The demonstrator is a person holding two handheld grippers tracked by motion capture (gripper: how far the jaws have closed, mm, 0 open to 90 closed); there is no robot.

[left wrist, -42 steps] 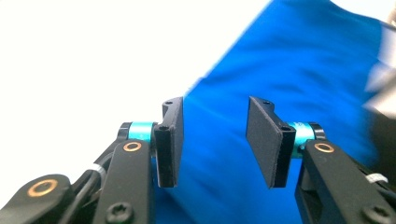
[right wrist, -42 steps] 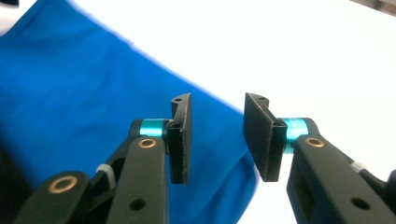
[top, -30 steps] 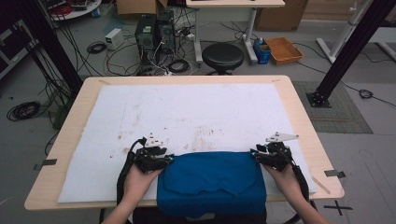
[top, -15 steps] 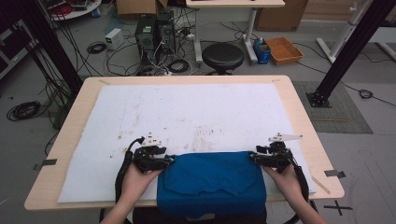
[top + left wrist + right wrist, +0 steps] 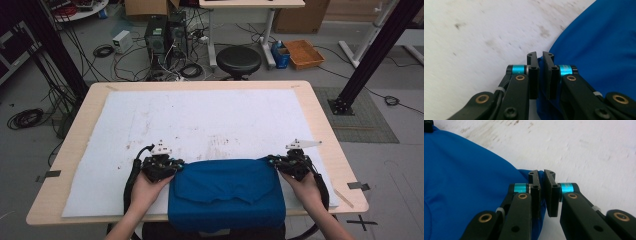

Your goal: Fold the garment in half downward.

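A blue cloth (image 5: pixel 227 192) lies folded on the white mat at the table's near edge and hangs a little over it. My left gripper (image 5: pixel 175 165) sits at the cloth's far left corner, and my right gripper (image 5: pixel 272 161) at its far right corner. In the left gripper view the jaws (image 5: pixel 540 55) have just been closing and now pinch a thin edge of the blue cloth (image 5: pixel 599 50). The right gripper view has its jaws (image 5: pixel 541 173) likewise just closed, with the cloth's (image 5: pixel 461 175) corner caught between them.
The stained white mat (image 5: pixel 210 120) covers most of the wooden table (image 5: pixel 325 130). Beyond the table stand a black stool (image 5: pixel 238 60), computer towers (image 5: pixel 162 32) with cables, and an orange box (image 5: pixel 304 52). Black frame posts rise at both sides.
Hands and cloth stay about where they were. Both grippers now sit tight against the cloth's far corners.
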